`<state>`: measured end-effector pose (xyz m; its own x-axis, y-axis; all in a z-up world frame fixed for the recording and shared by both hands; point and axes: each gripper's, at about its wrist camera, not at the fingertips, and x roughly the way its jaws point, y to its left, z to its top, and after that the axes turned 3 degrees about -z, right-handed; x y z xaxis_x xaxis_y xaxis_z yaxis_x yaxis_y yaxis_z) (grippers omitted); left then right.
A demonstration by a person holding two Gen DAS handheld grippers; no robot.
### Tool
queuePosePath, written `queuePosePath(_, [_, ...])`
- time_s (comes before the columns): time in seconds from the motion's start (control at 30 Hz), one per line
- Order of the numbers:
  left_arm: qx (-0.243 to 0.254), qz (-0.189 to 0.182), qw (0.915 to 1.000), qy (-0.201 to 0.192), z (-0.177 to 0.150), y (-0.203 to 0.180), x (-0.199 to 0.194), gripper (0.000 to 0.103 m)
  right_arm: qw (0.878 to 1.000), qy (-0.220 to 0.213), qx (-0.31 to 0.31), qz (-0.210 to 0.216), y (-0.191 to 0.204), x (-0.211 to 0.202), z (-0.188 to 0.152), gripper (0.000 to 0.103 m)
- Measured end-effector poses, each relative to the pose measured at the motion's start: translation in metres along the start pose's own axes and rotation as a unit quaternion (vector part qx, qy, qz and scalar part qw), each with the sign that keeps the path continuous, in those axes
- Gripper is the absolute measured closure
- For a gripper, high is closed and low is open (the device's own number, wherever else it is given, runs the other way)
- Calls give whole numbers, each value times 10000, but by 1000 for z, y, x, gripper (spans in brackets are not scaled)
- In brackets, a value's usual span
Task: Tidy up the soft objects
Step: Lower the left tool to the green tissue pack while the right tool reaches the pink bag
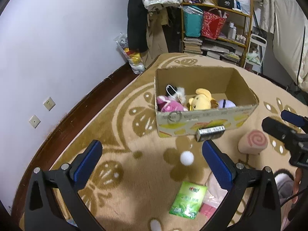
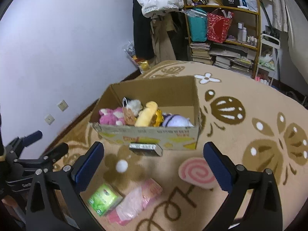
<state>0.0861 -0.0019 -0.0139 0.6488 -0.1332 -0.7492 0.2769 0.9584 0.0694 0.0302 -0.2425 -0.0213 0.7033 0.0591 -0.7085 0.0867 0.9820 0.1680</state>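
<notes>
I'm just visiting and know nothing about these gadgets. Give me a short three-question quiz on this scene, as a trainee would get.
1. True or false: the pink swirl-patterned plush roll already lies inside the open cardboard box.
2. Which plush sits between the pink plush toy and the pale purple plush toy? A. yellow plush toy B. small white pompom ball
3. Fill in: both grippers, left gripper and right gripper, have their blue-padded fingers ____.

Key: 1 false; 2 A; 3 open.

Purple plush [image 1: 226,103] half hidden behind cardboard box [image 1: 207,124] front wall. White pompom [image 1: 155,224] cut by near edge. Box print too blurred to read.
</notes>
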Motion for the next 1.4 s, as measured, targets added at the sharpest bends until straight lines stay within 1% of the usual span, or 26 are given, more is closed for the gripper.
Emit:
queuePosePath(0.1, [95, -53, 9999, 106, -6, -6, 0, 0, 9999, 126, 113, 9, -1, -1, -12, 0])
queuePosePath(0.2, [209, -178, 9991, 314, -12, -12, 5, 0, 9995, 249, 176, -19, -2, 1, -22, 0])
queuePosePath(0.27, [320, -147, 9985, 417, -16, -16, 9, 1, 9993, 308, 192, -23, -1, 1, -26, 0])
queuePosePath(0.37, [399, -190, 9977, 513, -19, -19, 14, 1, 9982, 505, 323, 89, -2, 7, -33, 0])
queuePosePath(0.47, [436, -213, 9964, 695, -23, -20, 23, 1, 9958, 737, 472, 249, -3, 15, -40, 0])
queuePosePath(0.53, [451, -235, 9951, 845, -25, -21, 29, 1, 9941, 870, 566, 326, -5, 21, -45, 3])
queuePosePath(0.6, [448, -320, 9932, 1025, -28, -21, 36, 1, 9919, 1007, 685, 362, -7, 27, -50, 10])
queuePosePath(0.7, [464, -397, 9905, 1234, -32, -23, 45, 1, 9870, 1214, 893, 562, -12, 37, -58, 20])
queuePosePath(0.87, [506, -586, 9839, 1610, -39, -28, 59, 1, 9809, 1467, 1072, 689, -16, 53, -69, 22])
queuePosePath(0.97, [584, -628, 9792, 1836, -43, -33, 69, 1, 9758, 1609, 1244, 799, -18, 62, -74, 30])
queuePosePath(1.1, [645, -749, 9730, 2084, -47, -37, 78, 1, 9722, 1759, 1316, 812, -19, 72, -81, 34])
queuePosePath(1.23, [692, -735, 9673, 2326, -53, -40, 87, 1, 9685, 1875, 1394, 860, -18, 80, -87, 39])
queuePosePath(1.4, [726, -726, 9633, 2480, -55, -43, 91, 1, 9630, 2048, 1506, 891, -18, 90, -93, 43])
